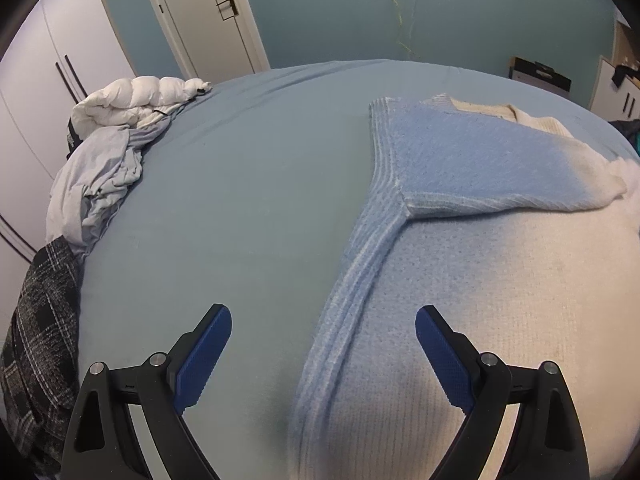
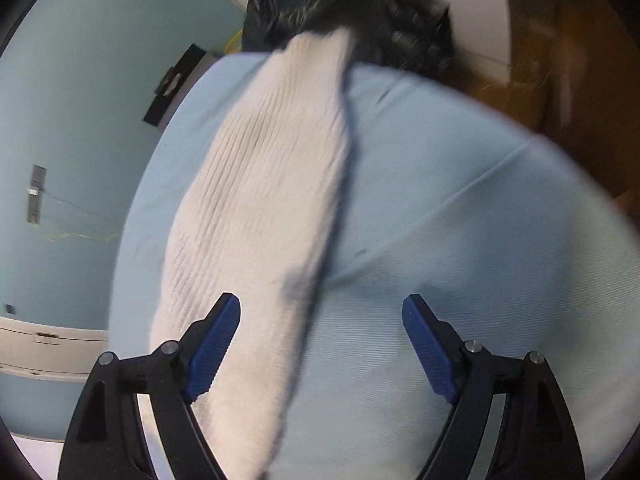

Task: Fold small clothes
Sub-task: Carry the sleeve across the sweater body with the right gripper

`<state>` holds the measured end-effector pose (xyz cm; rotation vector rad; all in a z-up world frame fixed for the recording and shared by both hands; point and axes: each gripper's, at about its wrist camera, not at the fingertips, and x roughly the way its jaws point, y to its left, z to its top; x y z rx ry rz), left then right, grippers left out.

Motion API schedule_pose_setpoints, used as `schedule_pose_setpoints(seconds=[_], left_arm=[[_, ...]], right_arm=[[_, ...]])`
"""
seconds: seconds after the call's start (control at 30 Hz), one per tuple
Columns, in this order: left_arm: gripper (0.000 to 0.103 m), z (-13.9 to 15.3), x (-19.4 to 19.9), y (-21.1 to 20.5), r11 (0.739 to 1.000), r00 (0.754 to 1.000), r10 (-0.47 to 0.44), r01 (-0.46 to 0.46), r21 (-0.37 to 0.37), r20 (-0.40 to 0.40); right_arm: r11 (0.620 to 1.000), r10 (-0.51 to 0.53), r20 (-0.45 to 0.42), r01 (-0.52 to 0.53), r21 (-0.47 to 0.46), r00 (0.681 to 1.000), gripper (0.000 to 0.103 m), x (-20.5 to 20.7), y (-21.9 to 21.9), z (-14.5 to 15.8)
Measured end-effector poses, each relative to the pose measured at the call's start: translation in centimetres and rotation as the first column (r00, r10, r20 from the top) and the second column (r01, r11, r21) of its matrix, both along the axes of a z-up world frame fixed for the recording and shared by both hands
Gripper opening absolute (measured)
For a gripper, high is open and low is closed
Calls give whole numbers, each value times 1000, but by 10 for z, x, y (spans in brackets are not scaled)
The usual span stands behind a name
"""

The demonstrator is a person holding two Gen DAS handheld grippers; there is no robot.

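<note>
Both grippers are tilted down over the bed [image 1: 240,184], jaws spread: left gripper [image 1: 323,354] above the sweater [image 1: 460,288], right gripper [image 2: 321,338] above its blurred white sleeve [image 2: 272,184].

Teal walls [image 1: 328,12], white door [image 1: 200,16], perhaps wardrobes [image 1: 48,76].

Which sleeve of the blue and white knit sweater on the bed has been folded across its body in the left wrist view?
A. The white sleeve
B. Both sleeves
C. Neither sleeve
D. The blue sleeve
D: the blue sleeve lies across the top of the sweater, while the right wrist view shows the white sleeve stretched out on the sheet.
</note>
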<state>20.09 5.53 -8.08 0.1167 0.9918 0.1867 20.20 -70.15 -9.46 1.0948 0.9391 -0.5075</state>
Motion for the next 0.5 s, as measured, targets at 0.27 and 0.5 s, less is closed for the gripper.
schedule_pose_setpoints(seconds=[0.27, 0.5], left_arm=[[94, -12, 8, 3, 1000, 1000, 13, -12, 21, -27], [94, 5, 7, 7, 999, 1000, 25, -25, -19, 10]], right_arm=[[941, 52, -107, -84, -329, 993, 9, 57, 39, 5], [837, 60, 43, -27, -546, 997, 5, 44, 51, 90]])
